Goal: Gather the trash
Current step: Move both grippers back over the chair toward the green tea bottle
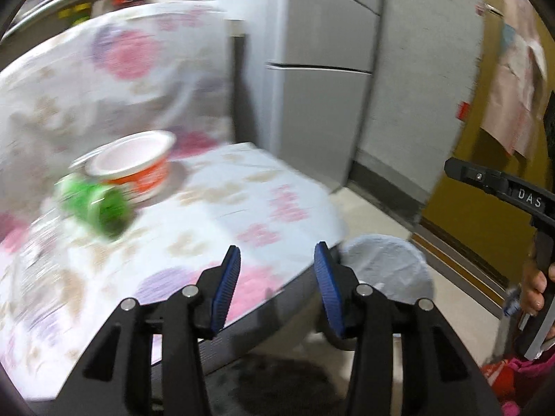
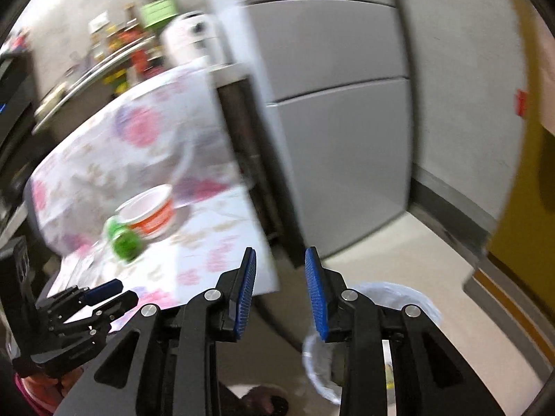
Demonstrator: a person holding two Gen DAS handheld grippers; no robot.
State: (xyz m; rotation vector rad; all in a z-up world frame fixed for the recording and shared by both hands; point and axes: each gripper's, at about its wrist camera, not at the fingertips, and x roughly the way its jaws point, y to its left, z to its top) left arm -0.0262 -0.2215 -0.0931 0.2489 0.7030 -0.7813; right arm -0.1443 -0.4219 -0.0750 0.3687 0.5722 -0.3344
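jaws: left gripper [image 1: 274, 277] and right gripper [image 2: 281, 289] both parted, empty | trash: bowl [image 1: 135, 166], green bottle [image 1: 100, 208] on tabletop [image 1: 263, 201] | handling: light, crushable (likely) – pinch bowl's rim | bin [image 1: 388, 270] beside table

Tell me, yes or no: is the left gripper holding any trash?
No: the left gripper is open with nothing between its blue pads, while the bowl sits on the table.
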